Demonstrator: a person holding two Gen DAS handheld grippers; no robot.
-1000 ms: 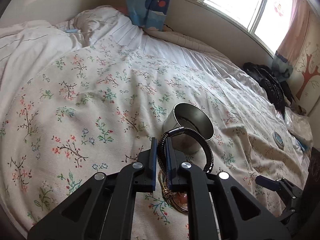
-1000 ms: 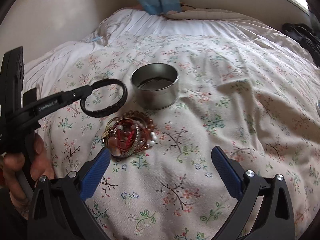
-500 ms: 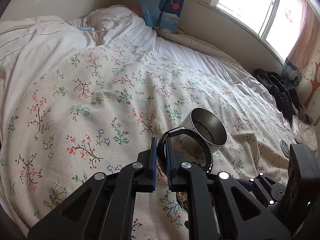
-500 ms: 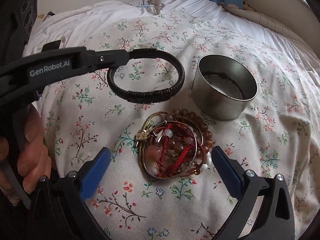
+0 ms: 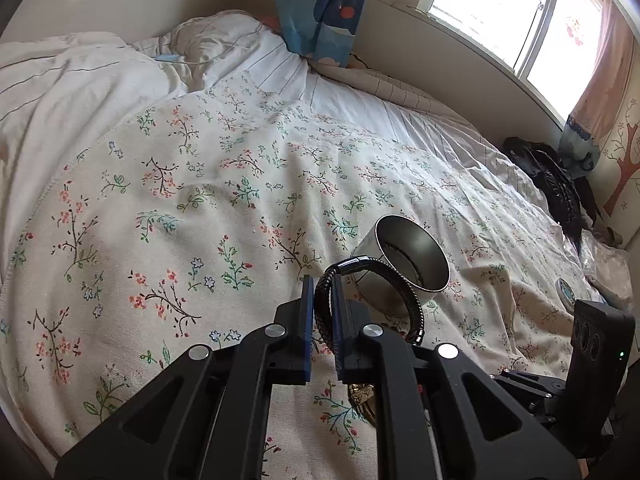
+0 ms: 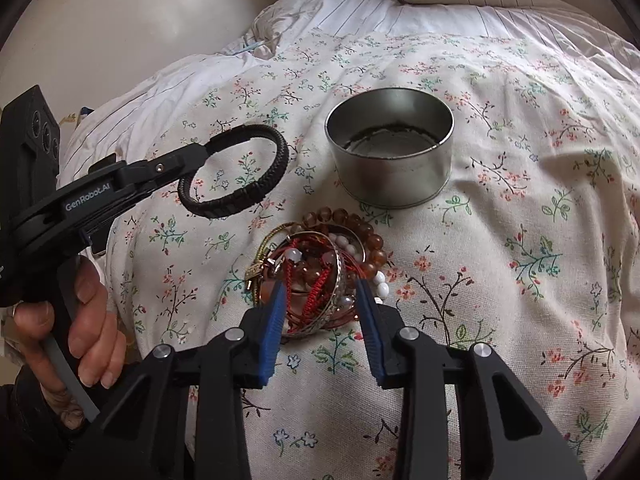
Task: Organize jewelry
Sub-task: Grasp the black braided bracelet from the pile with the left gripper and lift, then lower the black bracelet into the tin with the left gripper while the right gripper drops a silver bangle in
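Fingers of the left gripper (image 6: 202, 148) pinch a black braided bracelet (image 6: 256, 192), holding it in the air above the floral bedspread (image 6: 500, 240), left of the round metal tin (image 6: 390, 152). Just in front of the tin lies a heap of bangles and beads (image 6: 316, 268). The right gripper (image 6: 322, 300) is closing around its near edge, pads not yet pressing.

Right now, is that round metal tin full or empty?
Nearly empty: the round metal tin stands upright and lidless, its bare floor visible, only a dark thin strand along the inner edge.
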